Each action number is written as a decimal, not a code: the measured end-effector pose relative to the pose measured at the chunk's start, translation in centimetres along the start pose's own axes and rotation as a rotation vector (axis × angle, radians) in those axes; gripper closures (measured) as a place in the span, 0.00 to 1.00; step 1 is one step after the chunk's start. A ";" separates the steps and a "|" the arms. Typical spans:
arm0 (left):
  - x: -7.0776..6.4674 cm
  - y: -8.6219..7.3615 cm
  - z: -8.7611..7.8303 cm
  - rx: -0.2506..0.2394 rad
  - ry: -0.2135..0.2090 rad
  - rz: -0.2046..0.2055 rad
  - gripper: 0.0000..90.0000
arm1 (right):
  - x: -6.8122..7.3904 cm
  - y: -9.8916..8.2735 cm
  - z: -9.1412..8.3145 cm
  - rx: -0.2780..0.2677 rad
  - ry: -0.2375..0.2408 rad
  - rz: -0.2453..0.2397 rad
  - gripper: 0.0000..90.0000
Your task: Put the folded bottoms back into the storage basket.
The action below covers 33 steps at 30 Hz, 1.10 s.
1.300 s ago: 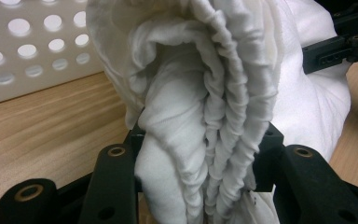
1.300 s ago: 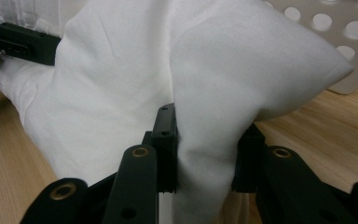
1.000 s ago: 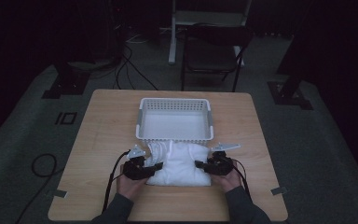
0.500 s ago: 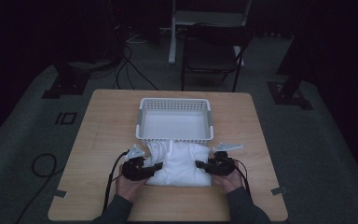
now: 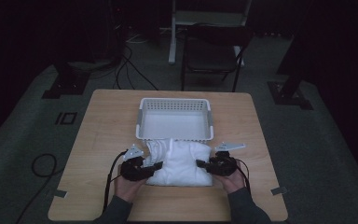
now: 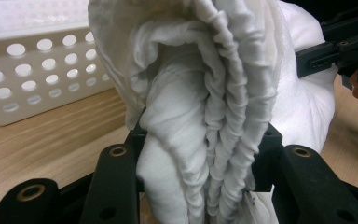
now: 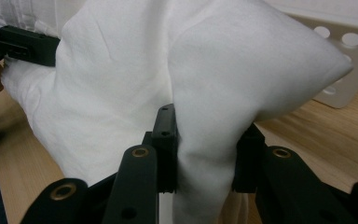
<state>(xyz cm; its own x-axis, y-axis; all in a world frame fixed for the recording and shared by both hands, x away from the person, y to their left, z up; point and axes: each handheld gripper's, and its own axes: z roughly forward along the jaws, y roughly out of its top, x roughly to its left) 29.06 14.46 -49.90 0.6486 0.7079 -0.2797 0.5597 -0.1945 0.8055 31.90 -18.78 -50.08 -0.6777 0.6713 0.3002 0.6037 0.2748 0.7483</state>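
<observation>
No change vs. a sec ago: L tool (image 5: pixel 156 165) and R tool (image 5: pixel 201 164) both clenched on white cloth (image 5: pixel 179 161) by basket (image 5: pixel 175 133); lift pending.

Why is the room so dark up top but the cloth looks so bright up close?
High view: dim all round, the floor nearly black, the white cloth and basket brightest. Left gripper view: cloth folds sharp, well lit, basket slightly soft. Right gripper view: cloth bright and almost featureless, the near jaws a bit blurred.

Both forearms reach in low, the left tool (image 5: pixel 157 165) and right tool (image 5: pixel 200 164) clamped tight, jaws pointing inward at each other.
</observation>
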 end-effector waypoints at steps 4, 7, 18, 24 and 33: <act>-0.2 0.2 -0.4 -0.008 0.000 0.005 0.63 | 0.2 0.2 -0.3 -0.007 0.002 -0.005 0.77; -0.4 0.4 -0.6 -0.013 0.000 0.006 0.63 | 0.3 0.3 -0.6 -0.013 0.004 -0.010 0.77; -0.8 1.1 -1.5 -0.035 -0.006 0.017 0.63 | 0.8 0.8 -1.3 -0.034 0.010 -0.016 0.77; -1.1 1.3 -1.9 -0.041 -0.003 0.021 0.63 | 1.1 1.1 -1.6 -0.041 0.010 -0.021 0.77; -1.6 1.6 -2.3 -0.054 -0.006 0.021 0.63 | 1.2 1.3 -2.1 -0.050 0.010 -0.024 0.77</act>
<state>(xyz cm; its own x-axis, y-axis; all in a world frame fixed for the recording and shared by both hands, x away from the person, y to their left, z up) 27.80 14.57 -46.95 0.6631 0.7001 -0.2649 0.5174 -0.1729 0.8381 30.97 -19.08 -47.51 -0.6961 0.6577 0.2879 0.5659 0.2558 0.7838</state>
